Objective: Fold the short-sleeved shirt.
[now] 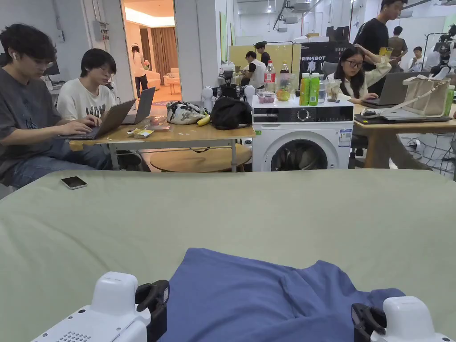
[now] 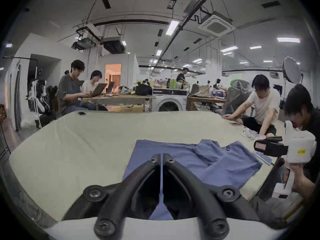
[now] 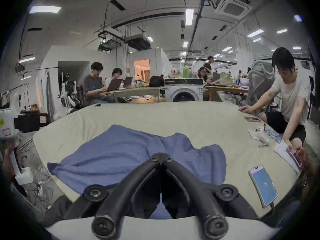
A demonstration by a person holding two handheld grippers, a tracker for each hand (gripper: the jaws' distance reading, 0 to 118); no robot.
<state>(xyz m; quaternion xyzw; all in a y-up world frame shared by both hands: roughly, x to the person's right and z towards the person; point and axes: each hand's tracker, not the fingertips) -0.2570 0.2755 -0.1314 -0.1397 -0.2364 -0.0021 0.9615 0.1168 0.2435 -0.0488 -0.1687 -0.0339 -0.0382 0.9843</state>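
The blue shirt lies rumpled on the near edge of the green-covered bed, its long axis running left to right between the left gripper and right gripper, both clenched, neither visibly pinching cloth.

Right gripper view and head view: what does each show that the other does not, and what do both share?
Right gripper view: a blue-screened phone at the right edge of the green cover, and a white-shirted person leaning there. Head view: a banana on the wooden table. Both: the blue shirt, the green cover, the washing machine.
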